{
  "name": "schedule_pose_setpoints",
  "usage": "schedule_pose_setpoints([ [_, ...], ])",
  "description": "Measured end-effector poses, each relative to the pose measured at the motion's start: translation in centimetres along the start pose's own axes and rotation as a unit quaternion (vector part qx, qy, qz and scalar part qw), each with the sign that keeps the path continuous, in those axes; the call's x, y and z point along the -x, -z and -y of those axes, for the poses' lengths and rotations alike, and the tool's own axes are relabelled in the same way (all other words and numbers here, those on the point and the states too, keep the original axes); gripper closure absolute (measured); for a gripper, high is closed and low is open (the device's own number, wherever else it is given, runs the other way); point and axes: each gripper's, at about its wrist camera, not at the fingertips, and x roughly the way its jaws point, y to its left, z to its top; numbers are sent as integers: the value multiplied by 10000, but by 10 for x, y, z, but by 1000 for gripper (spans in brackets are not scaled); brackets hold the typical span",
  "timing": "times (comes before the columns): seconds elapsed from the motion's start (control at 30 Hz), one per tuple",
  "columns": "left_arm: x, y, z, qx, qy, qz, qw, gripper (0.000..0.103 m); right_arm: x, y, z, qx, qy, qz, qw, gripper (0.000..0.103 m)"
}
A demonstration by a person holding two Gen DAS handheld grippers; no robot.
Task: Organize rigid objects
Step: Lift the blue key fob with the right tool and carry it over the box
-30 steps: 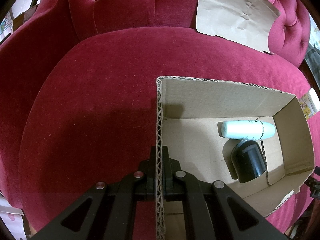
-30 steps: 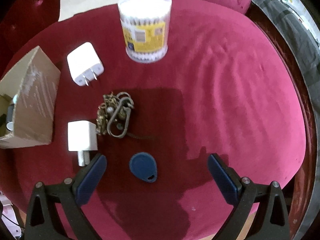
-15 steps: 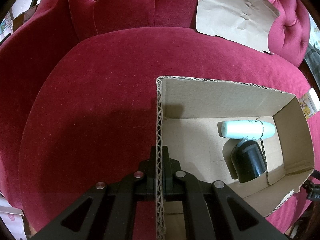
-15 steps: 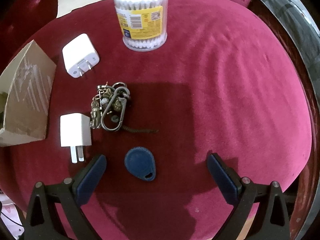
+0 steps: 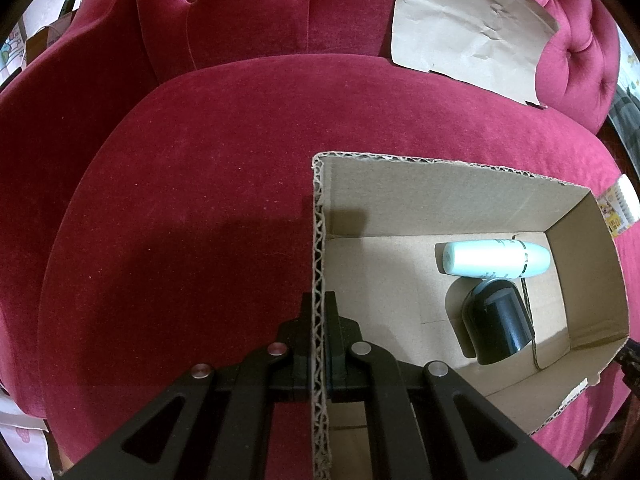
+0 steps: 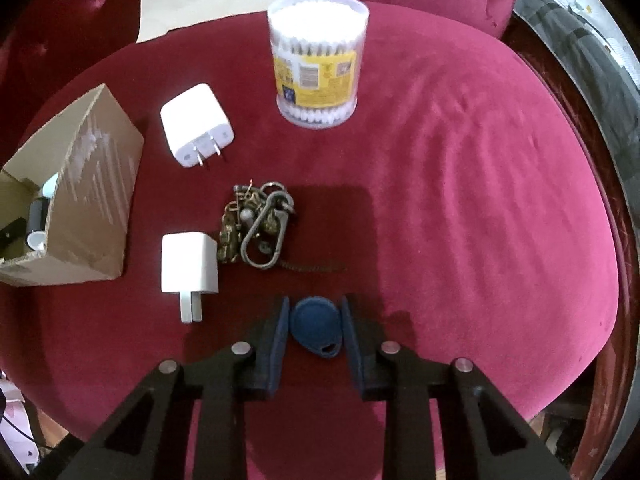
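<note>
The right gripper (image 6: 314, 334) has its two blue-padded jaws drawn in close around a blue teardrop key fob (image 6: 316, 330), one pad touching each side. The fob lies on the red velvet seat cushion (image 6: 480, 200). At 11 o'clock from the fob sits a small white plug adapter (image 6: 189, 264), prongs pointing toward the camera. Just beyond the fob, at 12 o'clock, is a bunch of brass keys on a carabiner (image 6: 258, 228), touching the adapter's side. Farther out at 11 o'clock lies a second white charger (image 6: 196, 130). At 12 o'clock, far back, a clear tub of cotton swabs (image 6: 318, 66) stands upright.

The left gripper (image 5: 319, 320) is clamped tight on the near wall of an open cardboard box (image 5: 400, 196), one black jaw inside and one outside. Inside, at 2 o'clock from the jaws, a pale green bottle (image 5: 496, 259) lies on its side, touching a black cap-shaped object (image 5: 496, 326) just nearer the camera. A crumpled brown paper sheet (image 5: 468, 20) leans on the tufted chair back (image 5: 240, 12).
</note>
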Motion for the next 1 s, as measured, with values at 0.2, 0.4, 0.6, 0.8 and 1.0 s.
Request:
schedule_pose_setpoints([
  [0.2, 0, 0, 0, 1, -1, 1, 10000, 100, 2, -2, 3, -38, 8, 13, 10000, 75],
  [0.4, 0, 0, 0, 4, 2, -1, 10000, 100, 15, -11, 5, -114, 28, 99, 9999, 75],
  [0.6, 0, 0, 1, -2, 0, 4, 10000, 100, 24, -18, 5, -71, 4, 215, 9997, 75],
  [0.8, 1, 0, 1, 2, 7, 2, 10000, 100, 40, -24, -1, -34, 33, 427, 9991, 75],
  [1.0, 0, 0, 0, 3, 33, -7, 10000, 100, 49, -31, -8, 29, -23, 530, 9986, 75],
])
